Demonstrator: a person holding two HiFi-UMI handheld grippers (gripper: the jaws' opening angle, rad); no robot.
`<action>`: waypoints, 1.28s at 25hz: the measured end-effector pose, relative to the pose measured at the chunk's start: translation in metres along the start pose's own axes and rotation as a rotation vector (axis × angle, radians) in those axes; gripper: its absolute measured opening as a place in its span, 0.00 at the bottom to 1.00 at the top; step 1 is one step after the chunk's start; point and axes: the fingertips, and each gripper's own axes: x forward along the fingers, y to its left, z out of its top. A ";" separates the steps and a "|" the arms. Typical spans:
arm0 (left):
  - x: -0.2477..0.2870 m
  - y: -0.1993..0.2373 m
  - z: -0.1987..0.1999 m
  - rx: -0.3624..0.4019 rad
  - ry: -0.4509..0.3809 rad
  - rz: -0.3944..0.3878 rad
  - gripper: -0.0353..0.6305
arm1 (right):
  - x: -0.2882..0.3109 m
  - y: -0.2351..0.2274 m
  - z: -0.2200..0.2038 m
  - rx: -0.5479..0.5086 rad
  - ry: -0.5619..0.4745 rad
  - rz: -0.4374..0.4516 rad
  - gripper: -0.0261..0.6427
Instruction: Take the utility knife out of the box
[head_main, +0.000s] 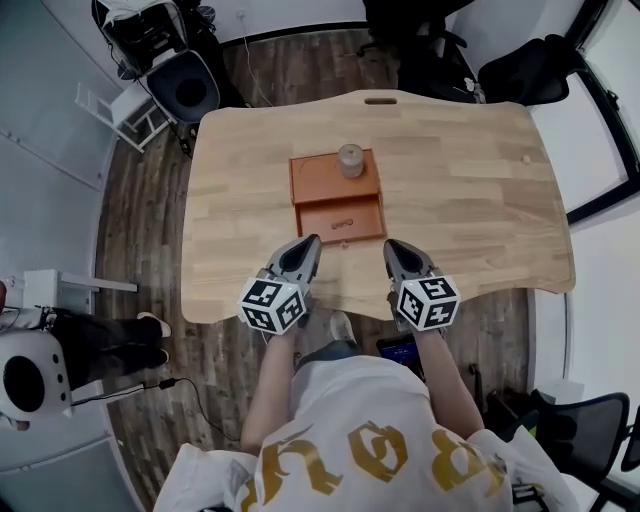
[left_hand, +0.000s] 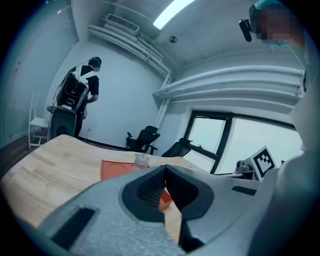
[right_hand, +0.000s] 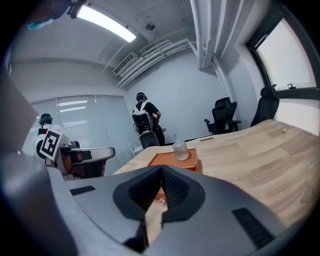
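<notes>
Hovering over the near edge of the pale wooden bench (head_main: 470, 190), both grippers look poised at the start of the reach, with nothing grasped yet. The left gripper (head_main: 312, 240) points toward 1 o'clock, its jaws pressed together and empty. The right gripper (head_main: 392, 244) points toward 11 o'clock, its jaws likewise closed on nothing. Just beyond their tips, at 12 o'clock, the open drawer (head_main: 366, 214) of the flat orange box (head_main: 320, 181) stands pulled out toward the person. A small slim item lying in it is probably the utility knife (head_main: 343, 223), though it is too small to be sure. The next move likely calls for one gripper to part its jaws and descend over that item. Farther on, a translucent lidded jar (head_main: 351, 160) rests on the box top.
</notes>
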 end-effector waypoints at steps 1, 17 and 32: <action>0.008 0.007 0.003 0.006 0.005 -0.009 0.07 | 0.009 -0.001 0.002 -0.001 0.004 -0.004 0.06; 0.065 0.045 0.031 0.070 0.025 -0.099 0.07 | 0.051 -0.024 0.024 0.035 -0.017 -0.070 0.06; 0.093 0.059 0.036 0.111 0.026 -0.065 0.07 | 0.074 -0.039 0.035 0.024 -0.012 -0.045 0.06</action>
